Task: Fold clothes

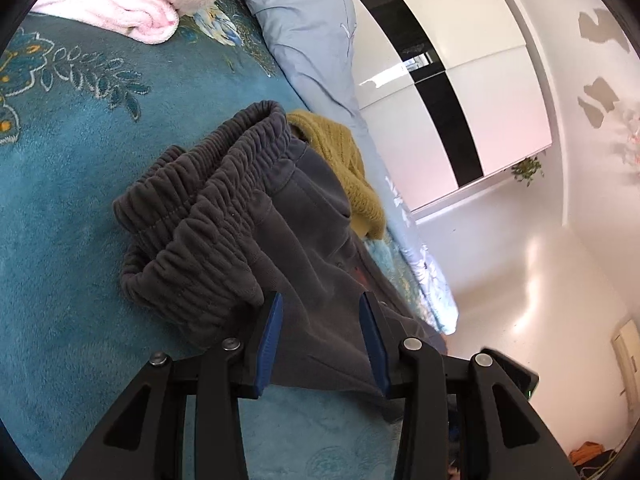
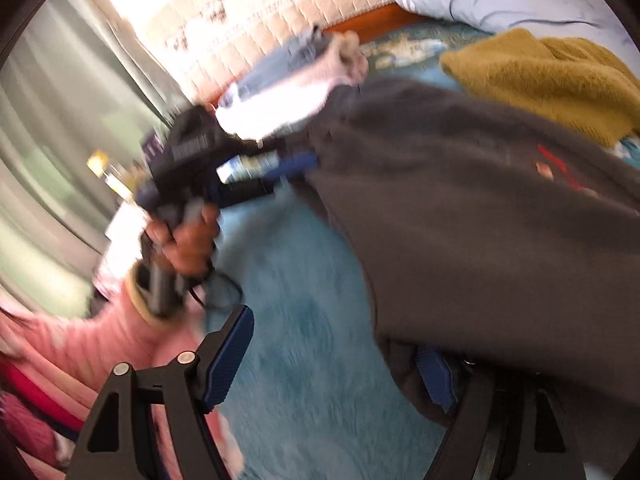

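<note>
our left gripper (image 1: 322,340) pinches the grey sweatpants (image 1: 240,208) on the teal blanket (image 1: 60,220); right gripper (image 2: 332,364) spread wide, cloth draped over one finger. let's keep the waistband taut.

teal blanket (image 1: 60,220), grey trousers (image 1: 224,200), probably mustard knit (image 1: 340,156)

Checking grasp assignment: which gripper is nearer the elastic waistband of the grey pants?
Left. The left gripper sits right beside the waistband; the right gripper is at plain grey cloth, no waistband visible.
</note>
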### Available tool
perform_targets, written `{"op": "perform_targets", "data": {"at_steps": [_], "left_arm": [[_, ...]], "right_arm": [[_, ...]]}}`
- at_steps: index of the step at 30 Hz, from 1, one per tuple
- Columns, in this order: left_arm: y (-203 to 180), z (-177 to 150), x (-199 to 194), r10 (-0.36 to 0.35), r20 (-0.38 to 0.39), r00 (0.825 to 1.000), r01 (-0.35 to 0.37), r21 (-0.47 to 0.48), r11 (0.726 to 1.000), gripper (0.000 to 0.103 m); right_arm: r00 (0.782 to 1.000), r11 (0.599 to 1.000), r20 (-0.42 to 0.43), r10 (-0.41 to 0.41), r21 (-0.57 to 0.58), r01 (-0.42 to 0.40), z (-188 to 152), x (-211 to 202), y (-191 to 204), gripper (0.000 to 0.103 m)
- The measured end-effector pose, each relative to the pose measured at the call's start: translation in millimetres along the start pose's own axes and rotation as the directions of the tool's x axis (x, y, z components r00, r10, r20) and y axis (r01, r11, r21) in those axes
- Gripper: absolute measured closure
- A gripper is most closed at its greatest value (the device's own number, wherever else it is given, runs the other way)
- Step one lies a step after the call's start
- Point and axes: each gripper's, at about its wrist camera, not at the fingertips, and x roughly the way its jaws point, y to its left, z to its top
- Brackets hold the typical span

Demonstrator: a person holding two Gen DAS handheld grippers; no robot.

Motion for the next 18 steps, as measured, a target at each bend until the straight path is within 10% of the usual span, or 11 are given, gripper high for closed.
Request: {"op": "perform_targets", "data": {"at_steps": [8,13,18], "left_arm": [[-31.6,-4.2,8.1,0.132,-0.003,0.991,-0.131,0.104,0.986,0.061],[-110.9,-18.6,45.6,0.197,-0.078,0.977,-0.165,0.304,0.938,0.061],[-160.4,-44.7,108.3,0.202,-0.211,0.956,-0.109,0.384,0.917,0.058]], "right_arm": [[0.981,0.998,0.186,-0.059,0.023,0.056,-14.4,-65.2,12.0,0.023],[0.876,0.916,0.318,-0.363,0.292,0.274,-22.9,-138.4,-39.1,0.023],[0.759,0.753,0.356,-0.545,0.607,0.256,-72.8,-200.2,-90.5,0.023]]}}
